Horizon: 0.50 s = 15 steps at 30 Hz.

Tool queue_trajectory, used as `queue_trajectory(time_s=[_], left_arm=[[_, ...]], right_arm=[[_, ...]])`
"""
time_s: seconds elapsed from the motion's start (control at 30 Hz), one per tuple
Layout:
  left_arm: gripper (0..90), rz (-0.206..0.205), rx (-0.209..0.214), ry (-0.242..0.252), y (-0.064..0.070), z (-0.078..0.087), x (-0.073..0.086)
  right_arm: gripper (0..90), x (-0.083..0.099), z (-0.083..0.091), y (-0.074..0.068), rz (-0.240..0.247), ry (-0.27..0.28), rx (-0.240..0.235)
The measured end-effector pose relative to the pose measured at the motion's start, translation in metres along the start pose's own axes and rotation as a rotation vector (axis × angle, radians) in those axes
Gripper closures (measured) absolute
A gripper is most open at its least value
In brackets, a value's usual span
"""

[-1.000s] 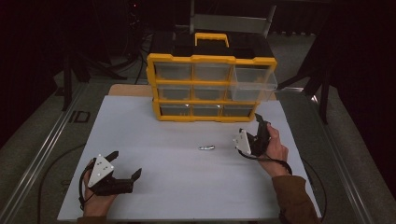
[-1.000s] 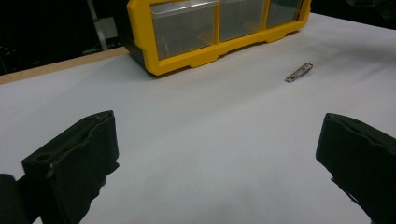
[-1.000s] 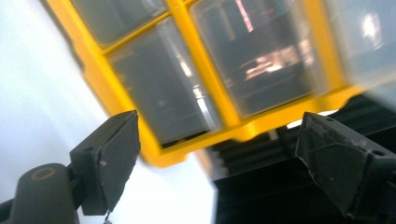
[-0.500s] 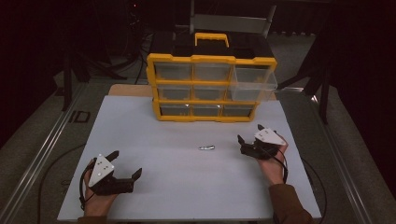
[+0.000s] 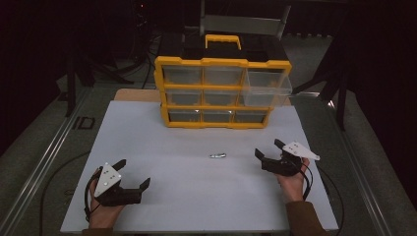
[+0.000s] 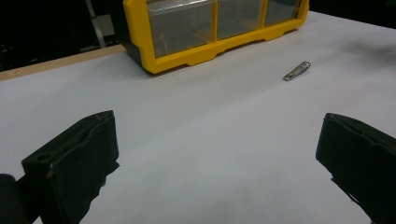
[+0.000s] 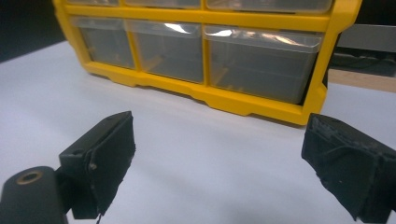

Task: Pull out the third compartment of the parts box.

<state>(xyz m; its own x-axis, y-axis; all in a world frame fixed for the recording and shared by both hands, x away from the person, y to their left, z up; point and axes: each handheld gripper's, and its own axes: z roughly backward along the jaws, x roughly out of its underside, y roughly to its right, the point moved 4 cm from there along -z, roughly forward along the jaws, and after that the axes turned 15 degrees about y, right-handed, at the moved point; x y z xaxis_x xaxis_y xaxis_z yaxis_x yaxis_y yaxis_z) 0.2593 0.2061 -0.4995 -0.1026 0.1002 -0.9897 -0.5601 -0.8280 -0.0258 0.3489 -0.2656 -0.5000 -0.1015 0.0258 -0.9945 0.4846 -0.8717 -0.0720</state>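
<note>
1. The right gripper (image 5: 269, 151) rests low over the white table (image 5: 162, 142), on the right side, near the front edge. Its jaws stand wide apart and hold nothing.
2. The left gripper (image 5: 133, 174) is at the front left of the table, also with its jaws spread wide and nothing between them.
3. A small metal nail clipper (image 5: 217, 156) lies flat on the table, about in the middle, in front of the yellow drawer organizer (image 5: 222, 93). It is between the two grippers, nearer to the right gripper, but it touches neither of them.
4. In the left gripper view the nail clipper (image 6: 297, 71) is seen far ahead, toward the upper right, well apart from both black jaws.
5. The yellow drawer organizer stands upright at the back of the table. It has three rows of clear drawers and a yellow handle (image 5: 223, 41) on top.
6. One clear drawer (image 5: 266, 87), the one at the upper right of the organizer, is pulled out toward the front; the other drawers are pushed in.
7. In the right gripper view the organizer (image 7: 219, 56) is straight ahead of the open jaws, and only bare white table lies between the jaws.
</note>
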Motion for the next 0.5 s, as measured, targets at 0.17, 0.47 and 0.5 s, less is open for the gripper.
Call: queue_trajectory(time_s=[0.17, 0.47, 0.5], left_arm=[[0.4, 0.002, 0.003, -0.002, 0.000, -0.002, -0.002], [0.4, 0.013, 0.019, -0.019, -0.006, -0.008, -0.011], [0.4, 0.017, 0.033, -0.027, -0.008, -0.010, -0.014]], right_arm=[[9.3, -0.003, 0.009, -0.004, 0.034, 0.006, -0.005], [9.4, -0.003, 0.020, -0.008, 0.075, 0.004, -0.011], [9.4, -0.003, 0.020, -0.008, 0.073, 0.003, -0.013]])
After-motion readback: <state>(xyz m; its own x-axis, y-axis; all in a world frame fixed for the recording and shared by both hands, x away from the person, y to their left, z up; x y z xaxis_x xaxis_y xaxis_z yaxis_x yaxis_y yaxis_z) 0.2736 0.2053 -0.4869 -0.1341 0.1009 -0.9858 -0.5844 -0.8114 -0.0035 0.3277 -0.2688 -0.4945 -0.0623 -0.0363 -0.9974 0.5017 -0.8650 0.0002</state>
